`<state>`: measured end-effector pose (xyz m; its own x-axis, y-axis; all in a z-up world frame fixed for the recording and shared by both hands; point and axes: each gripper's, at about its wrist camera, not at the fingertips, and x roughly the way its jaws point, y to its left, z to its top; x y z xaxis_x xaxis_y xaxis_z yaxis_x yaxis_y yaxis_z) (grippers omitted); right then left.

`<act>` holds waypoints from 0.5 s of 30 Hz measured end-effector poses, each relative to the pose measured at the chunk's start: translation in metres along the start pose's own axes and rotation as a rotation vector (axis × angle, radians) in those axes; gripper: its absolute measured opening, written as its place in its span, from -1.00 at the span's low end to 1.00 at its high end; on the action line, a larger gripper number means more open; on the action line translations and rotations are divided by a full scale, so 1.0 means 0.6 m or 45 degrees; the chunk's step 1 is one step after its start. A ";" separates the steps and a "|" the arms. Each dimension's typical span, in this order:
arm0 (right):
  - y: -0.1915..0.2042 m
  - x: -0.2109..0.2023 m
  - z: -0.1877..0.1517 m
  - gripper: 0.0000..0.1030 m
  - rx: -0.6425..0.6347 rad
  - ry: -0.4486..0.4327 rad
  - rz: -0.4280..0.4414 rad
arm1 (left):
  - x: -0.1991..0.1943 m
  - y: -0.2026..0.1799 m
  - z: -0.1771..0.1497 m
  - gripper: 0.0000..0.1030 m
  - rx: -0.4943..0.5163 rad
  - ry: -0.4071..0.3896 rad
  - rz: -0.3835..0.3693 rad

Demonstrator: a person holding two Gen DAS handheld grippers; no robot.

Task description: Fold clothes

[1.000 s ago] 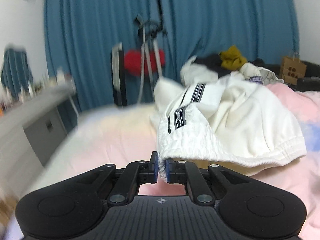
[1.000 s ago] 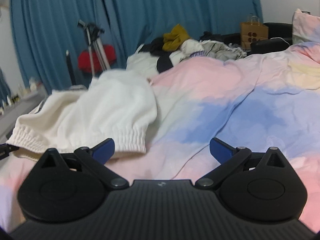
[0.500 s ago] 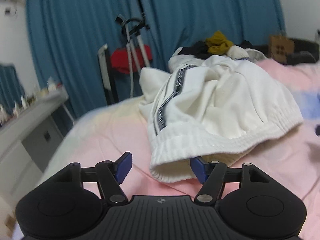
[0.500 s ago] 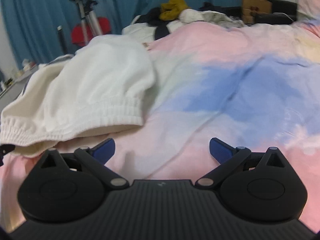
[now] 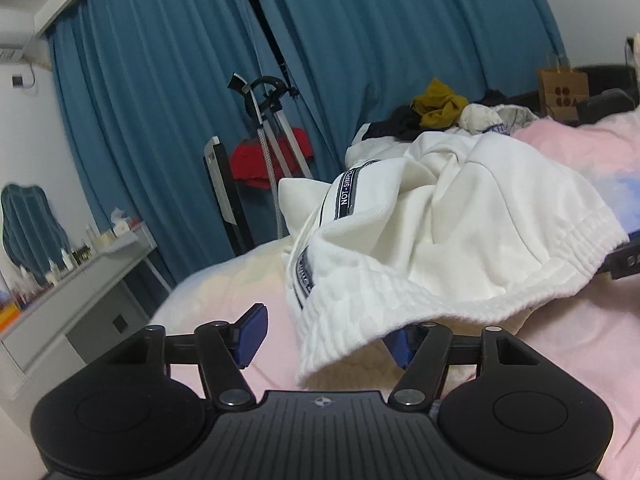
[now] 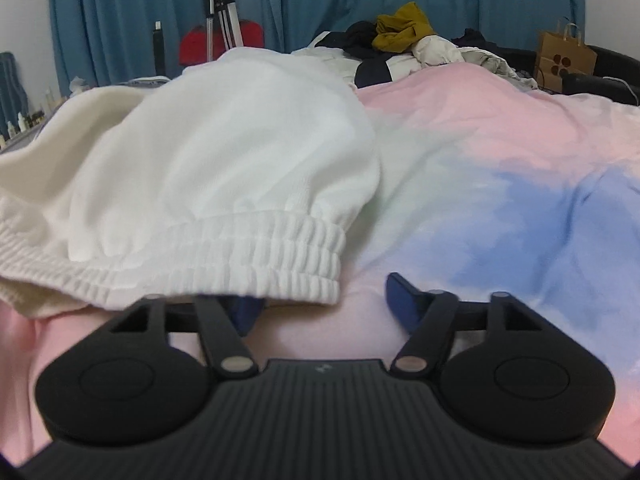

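In the left wrist view, the white sweatpants lie heaped on the pink bedspread, waistband end toward the camera, presumably dropped there so the band can be taken at both corners and drawn flat. The left gripper sits low at the near corner of the ribbed waistband. Its jaws stand spread: having opened, they have just been closing a little, with the band's corner between them but unpinched. The left blue pad is out in the open, clear of the cloth; the right pad is tucked under the drooping edge of the band. That placement reads as a re-grip in progress: one finger under the hem, the other ready to come across onto it. Further back on the bed, a pile of other clothes waits by the blue curtain.

In the right wrist view, the same sweatpants fill the left half of the picture, and the other end of the waistband hangs just in front of the right gripper. Its jaws have just been closing from wide and are now half spread, gripping nothing. The left pad is hidden beneath the band's lower edge; the right pad lies beyond the band's corner, over the bedspread. The corner thus sits between the fingers, toward the left one, so a further squeeze looks likely to catch it.
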<state>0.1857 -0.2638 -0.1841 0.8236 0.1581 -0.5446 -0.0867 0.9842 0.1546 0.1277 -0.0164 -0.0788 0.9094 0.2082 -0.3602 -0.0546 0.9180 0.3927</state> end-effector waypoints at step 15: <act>0.029 -0.117 0.061 -0.80 -0.016 -0.354 -0.039 | -0.006 0.105 0.015 -0.74 -0.433 0.001 -0.092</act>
<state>0.1468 -0.2606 -0.1129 0.9481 0.1021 -0.3011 -0.0650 0.9893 0.1308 0.1248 0.0374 -0.0450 0.9155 0.1385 -0.3776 -0.1243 0.9903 0.0619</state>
